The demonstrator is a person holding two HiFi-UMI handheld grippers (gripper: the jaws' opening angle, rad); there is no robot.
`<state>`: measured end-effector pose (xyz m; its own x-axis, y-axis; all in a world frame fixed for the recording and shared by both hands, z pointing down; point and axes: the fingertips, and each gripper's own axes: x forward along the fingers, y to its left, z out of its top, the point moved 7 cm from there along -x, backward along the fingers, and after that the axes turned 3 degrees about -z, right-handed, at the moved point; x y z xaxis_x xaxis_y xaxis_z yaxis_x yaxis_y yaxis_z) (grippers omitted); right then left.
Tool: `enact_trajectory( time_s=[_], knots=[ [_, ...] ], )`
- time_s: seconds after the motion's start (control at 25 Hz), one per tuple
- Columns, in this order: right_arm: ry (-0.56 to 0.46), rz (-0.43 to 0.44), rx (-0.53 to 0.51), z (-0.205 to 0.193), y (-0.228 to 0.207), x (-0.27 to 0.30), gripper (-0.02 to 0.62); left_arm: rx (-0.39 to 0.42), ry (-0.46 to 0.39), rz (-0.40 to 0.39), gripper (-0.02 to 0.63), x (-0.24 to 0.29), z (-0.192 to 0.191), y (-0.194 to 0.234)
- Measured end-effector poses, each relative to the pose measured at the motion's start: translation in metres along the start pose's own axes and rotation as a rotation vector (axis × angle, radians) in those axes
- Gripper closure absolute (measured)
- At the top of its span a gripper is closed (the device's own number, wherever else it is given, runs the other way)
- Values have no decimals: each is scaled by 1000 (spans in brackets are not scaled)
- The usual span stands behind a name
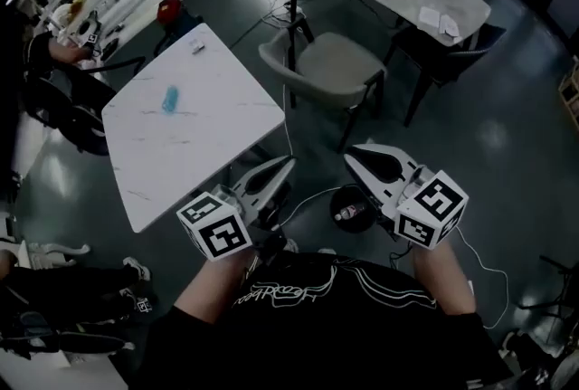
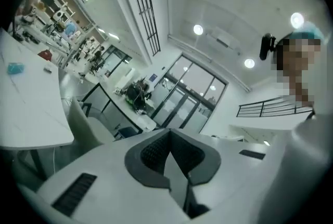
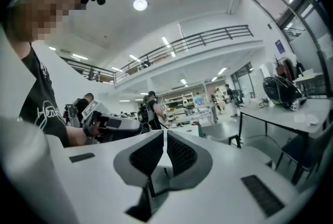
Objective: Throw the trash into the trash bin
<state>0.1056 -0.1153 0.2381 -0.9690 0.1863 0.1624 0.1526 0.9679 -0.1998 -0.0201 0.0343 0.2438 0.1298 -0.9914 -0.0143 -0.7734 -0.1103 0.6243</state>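
Hovering off the table (image 1: 204, 112) edge — left gripper (image 1: 286, 166) and right gripper (image 1: 353, 155) closed, empty

White cursive lettering (image 1: 271, 293) runs across the person's black shirt (image 1: 344, 338), too blurred to read. Nothing else is legible.

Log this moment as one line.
left claw: shut, empty | right claw: shut, empty | blue item: on white table | trash bin: on floor

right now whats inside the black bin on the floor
One pale piece of trash, maybe a bottle, lies in the bin. The right gripper covers the bin's right side, so more may be hidden.
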Motion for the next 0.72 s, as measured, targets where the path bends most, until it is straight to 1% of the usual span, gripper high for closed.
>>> enact_trajectory(
  time_s=[0.04, 0.08, 0.16, 0.2, 0.24, 0.32, 0.48, 0.6, 0.72],
  knots=[
    [-21, 40, -20, 12, 8, 3, 549, 8, -38, -6, 604, -8, 14, -9],
    [-40, 78, -36, 22, 16, 8, 549, 35, -69, 4, 603, -19, 26, -16],
    [-67, 130, -56, 35, 29, 21, 549, 137, -118, 80, 603, -42, 46, -27],
    [-74, 142, -61, 40, 35, 27, 549, 185, -140, 130, 603, -53, 52, -30],
    [-78, 148, -66, 43, 39, 33, 549, 216, -157, 171, 604, -63, 55, -31],
    [-85, 164, -71, 50, 47, 46, 549, 244, -166, 218, 603, -74, 56, -30],
    [-101, 241, -55, 54, 63, 73, 549, 314, -119, 272, 603, -85, 58, -23],
    [-75, 263, -38, 47, 68, 99, 549, 328, -117, 331, 603, -92, 63, -6],
    [-31, 238, -26, 37, 65, 133, 549, 305, -124, 414, 604, -103, 70, 27]
  ],
)
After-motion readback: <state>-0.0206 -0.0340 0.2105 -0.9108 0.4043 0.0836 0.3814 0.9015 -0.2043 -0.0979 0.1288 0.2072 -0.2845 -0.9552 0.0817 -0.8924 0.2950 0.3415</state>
